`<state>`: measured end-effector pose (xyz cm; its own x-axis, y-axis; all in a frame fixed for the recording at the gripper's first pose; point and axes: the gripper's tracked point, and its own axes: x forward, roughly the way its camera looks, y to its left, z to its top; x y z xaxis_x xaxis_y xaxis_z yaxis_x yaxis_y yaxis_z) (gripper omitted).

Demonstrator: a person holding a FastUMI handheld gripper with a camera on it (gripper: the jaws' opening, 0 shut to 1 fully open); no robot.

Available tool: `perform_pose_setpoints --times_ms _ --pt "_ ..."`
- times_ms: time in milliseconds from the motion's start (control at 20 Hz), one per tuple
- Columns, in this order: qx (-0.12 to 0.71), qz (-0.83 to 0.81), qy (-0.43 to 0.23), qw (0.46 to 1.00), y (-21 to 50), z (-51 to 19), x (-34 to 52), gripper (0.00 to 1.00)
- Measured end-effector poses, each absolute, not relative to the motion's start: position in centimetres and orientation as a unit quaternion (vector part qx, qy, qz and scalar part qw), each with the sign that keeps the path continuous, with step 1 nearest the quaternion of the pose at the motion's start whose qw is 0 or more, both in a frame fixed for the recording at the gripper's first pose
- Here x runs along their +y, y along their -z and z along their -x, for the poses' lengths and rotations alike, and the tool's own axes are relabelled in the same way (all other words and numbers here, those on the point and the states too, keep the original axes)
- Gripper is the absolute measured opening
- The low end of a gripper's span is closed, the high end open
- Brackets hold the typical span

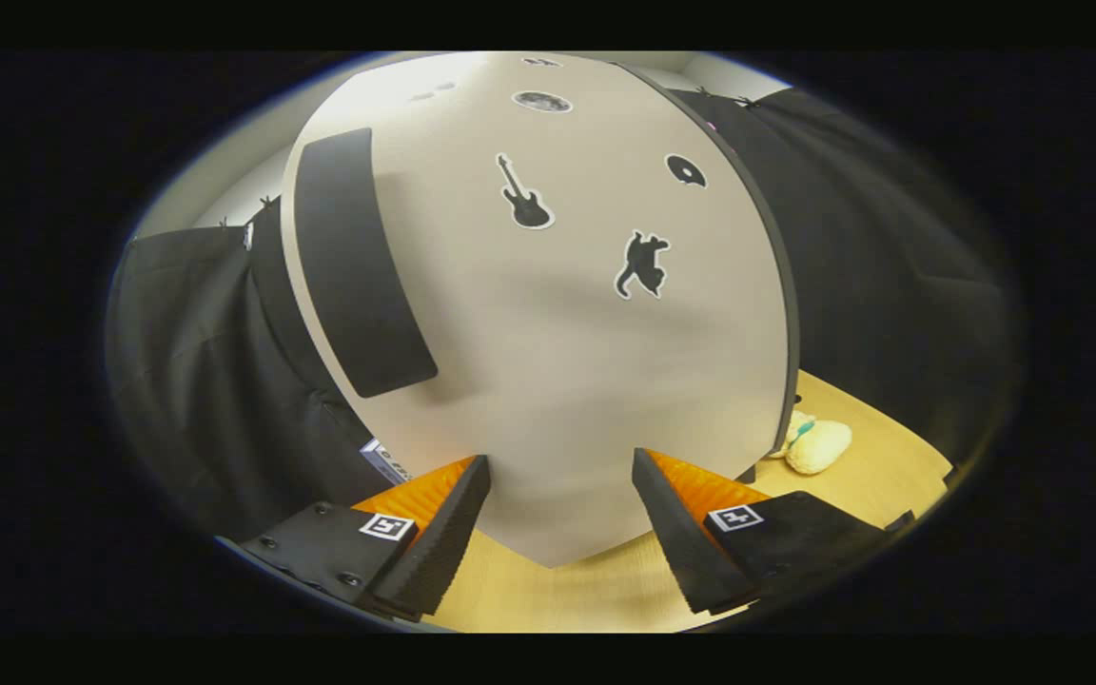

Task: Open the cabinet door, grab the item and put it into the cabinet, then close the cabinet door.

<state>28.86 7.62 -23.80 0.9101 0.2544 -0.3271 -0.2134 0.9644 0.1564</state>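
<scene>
In the gripper view, the cabinet door [548, 314] stands shut right in front of you, a pale flat panel that reaches down between the fingers to the wooden table [596, 595]. It looks stiff and smooth, so I'd expect it to swing on a hinge rather than flex, and its bare face gives you nothing to pinch. The dark strip [358, 266] at about ten o'clock from the fingers is probably the handle or pull; that is my guess for where to take hold, hooking or clamping its edge. The guitar sticker [523, 195] and the cat sticker [641, 266] at twelve to one o'clock are only decoration.

The item to stow appears to be the plush toy [816, 445], lying on the table at about two o'clock, just past the door's right edge and well apart from the fingers. It looks soft, light and squashy, unlikely to break or slip; pinch it across its fat middle.

Your gripper [559, 518] has its jaws spread wide and empty. Whether the fingertips touch the door I cannot tell; they sit very close to its lower part.
</scene>
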Motion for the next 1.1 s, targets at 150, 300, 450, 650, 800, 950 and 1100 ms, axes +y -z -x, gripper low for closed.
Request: perform_pose_setpoints --times_ms 150,300,450,650,800,950,1100 --pt "0.172 -0.051 -0.109 0.978 23.2 -28.6 8.0 0.97" --pt "0.169 -0.034 -0.091 0.981 23.5 -29.6 8.3 0.97" --pt "0.174 -0.02 -0.077 0.981 24.0 -29.9 8.6 0.97" --pt "0.173 -0.021 -0.067 0.982 24.1 -30.6 8.9 0.97" --pt "0.171 -0.027 -0.057 0.983 24.5 -30.9 9.0 0.97" --pt "0.176 -0.022 -0.046 0.983 25.1 -30.9 8.9 0.97" --pt "0.174 -0.011 -0.028 0.984 25.1 -31.1 8.0 0.97"
